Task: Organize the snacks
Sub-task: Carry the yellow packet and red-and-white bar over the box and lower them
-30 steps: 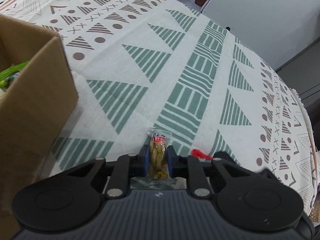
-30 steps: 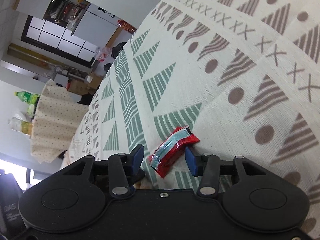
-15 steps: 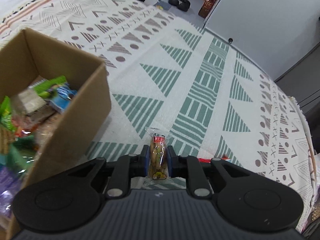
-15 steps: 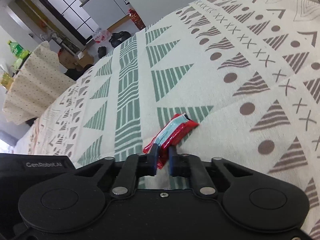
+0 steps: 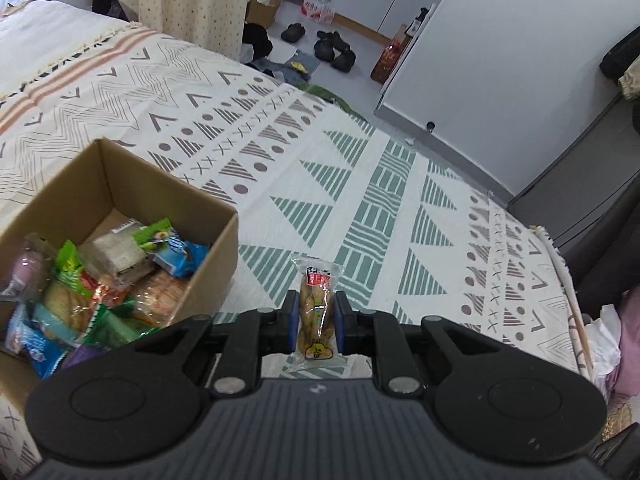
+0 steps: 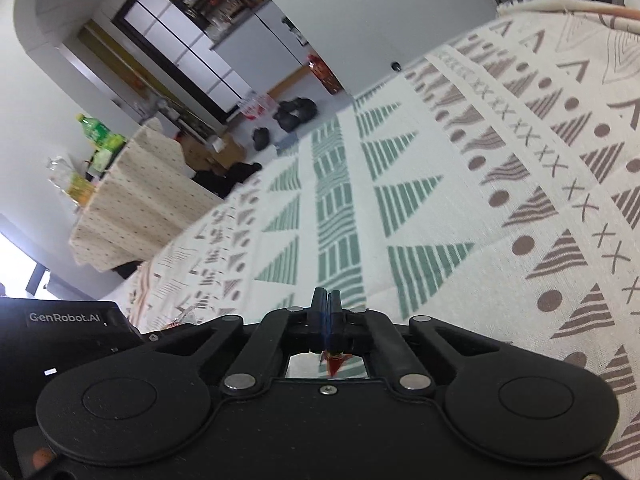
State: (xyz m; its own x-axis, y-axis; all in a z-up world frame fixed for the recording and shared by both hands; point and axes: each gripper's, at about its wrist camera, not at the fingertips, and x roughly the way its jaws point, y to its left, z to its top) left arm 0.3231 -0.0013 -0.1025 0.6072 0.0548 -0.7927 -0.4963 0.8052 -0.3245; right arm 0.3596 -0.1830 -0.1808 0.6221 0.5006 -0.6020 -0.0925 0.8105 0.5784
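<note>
Nearest, a clear-wrapped yellowish snack packet (image 5: 316,312) is clamped upright across its middle by the left hand-held gripper (image 5: 316,317), above the patterned bedspread (image 5: 360,184). The right hand-held gripper (image 6: 327,305) is pressed together, with only a red wrapper tip (image 6: 334,362) seen behind its fingers; whether the wrapper is truly pinched cannot be told. Both packets are judged light, soft and crinkly, best held mid-body. Further left, an open brown cardboard box (image 5: 208,216) of mixed snacks is seen.
</note>
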